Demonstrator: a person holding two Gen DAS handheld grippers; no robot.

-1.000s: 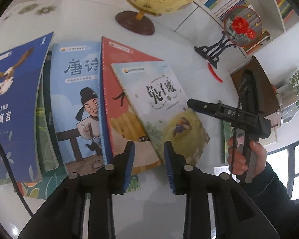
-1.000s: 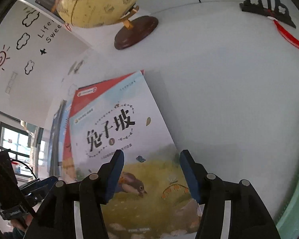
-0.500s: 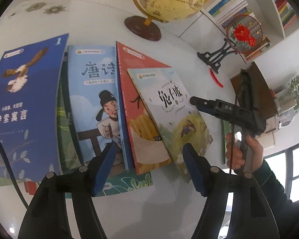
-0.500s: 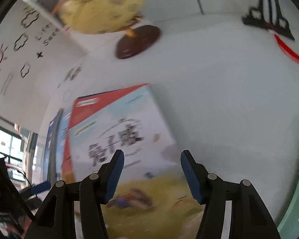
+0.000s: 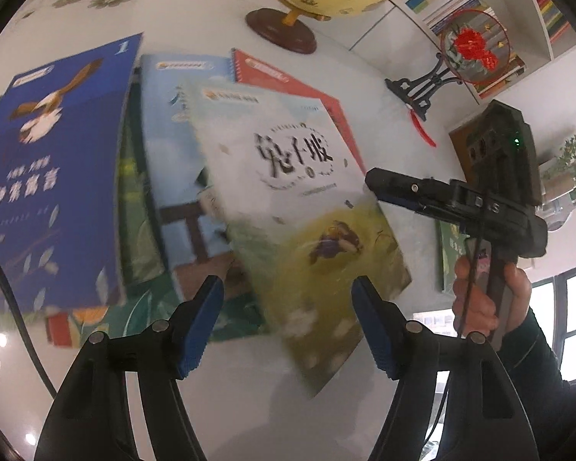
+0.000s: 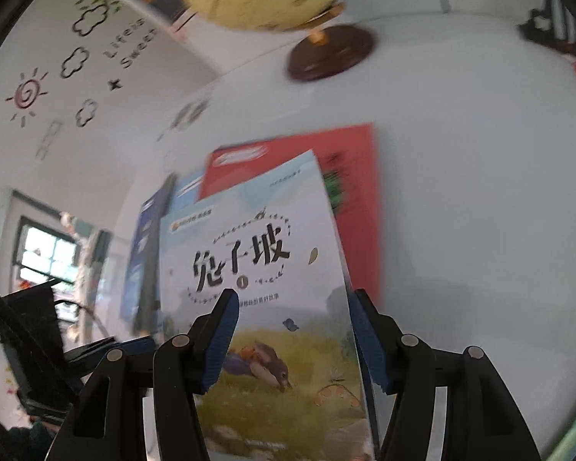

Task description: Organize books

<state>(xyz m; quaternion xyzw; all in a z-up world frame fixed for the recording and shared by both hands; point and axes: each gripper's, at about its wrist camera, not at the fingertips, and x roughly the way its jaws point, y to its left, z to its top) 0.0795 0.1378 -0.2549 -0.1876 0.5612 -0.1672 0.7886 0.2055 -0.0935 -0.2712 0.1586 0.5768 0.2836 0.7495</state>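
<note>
Surface: white table point(image 5: 196, 11) under fanned books.
Rabbit book point(image 5: 299, 207): directly ahead of left gripper point(image 5: 288, 322), jaws apart, long axis running away.
Right gripper point(image 6: 292, 338): jaws apart, equally close.

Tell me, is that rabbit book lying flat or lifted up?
Lifted and tilted. The rabbit book appears to rise off the red book, its near corner overhanging the white table. What holds it, cannot tell.

Rabbit book point(image 6: 257, 269) reads "兔子坡 1"; blue book point(image 5: 57, 176) "1"; wall point(image 6: 96, 88) "Sweet".
</note>
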